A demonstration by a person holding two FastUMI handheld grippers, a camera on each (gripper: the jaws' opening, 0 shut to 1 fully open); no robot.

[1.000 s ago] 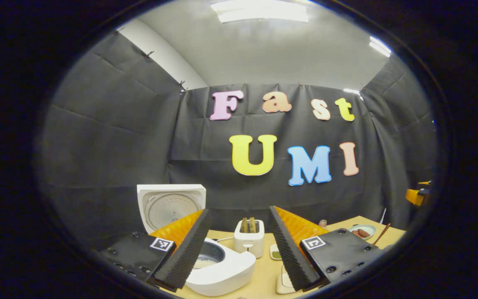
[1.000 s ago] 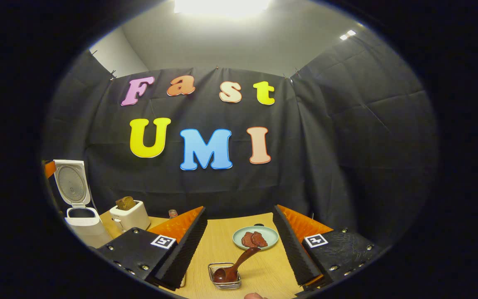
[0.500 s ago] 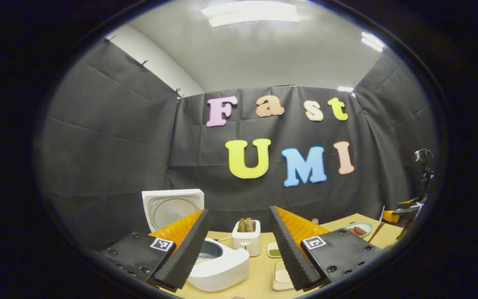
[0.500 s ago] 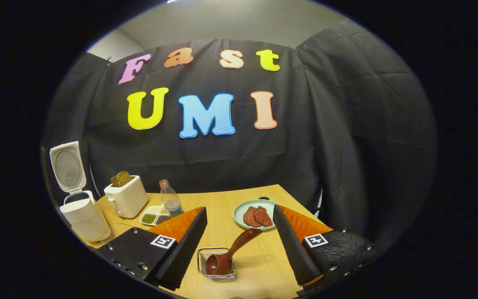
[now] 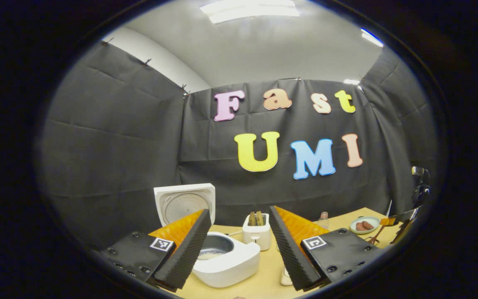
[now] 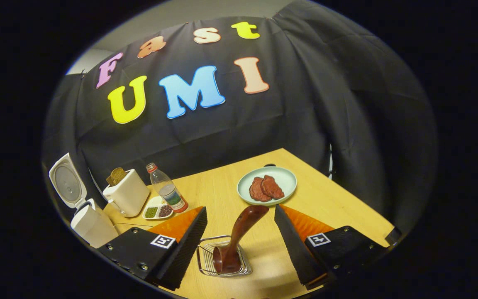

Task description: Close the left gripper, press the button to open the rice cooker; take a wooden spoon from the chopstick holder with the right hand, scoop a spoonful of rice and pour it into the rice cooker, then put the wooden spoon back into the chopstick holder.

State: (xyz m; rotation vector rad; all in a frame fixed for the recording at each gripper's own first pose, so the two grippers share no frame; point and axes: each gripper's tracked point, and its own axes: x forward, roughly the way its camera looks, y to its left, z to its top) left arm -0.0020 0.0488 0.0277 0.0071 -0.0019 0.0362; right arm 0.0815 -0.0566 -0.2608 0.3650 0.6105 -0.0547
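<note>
in the left gripper view, the rice cooker sits on the wooden table with its lid standing upright at the back and the inner pot uncovered, partly behind the left finger of the left gripper, whose fingers are spread wide with nothing between them. just right of the cooker stands a white toaster with slices of bread in its slots, then a small bottle, then a pale plate with dark pieces on it near the far right edge, where part of the other gripper also shows. in the right gripper view, the rice cooker is at the far left with its lid raised, followed by the toaster, a small sectioned dish of grains, the bottle, and farther right the plate holding two dark red pieces. near the bottom centre, the wire chopstick holder lies on the table with the wooden spoon in it, bowl down and handle leaning up to the right. the right gripper is spread apart, its fingers on either side of the spoon handle and not touching it.
</note>
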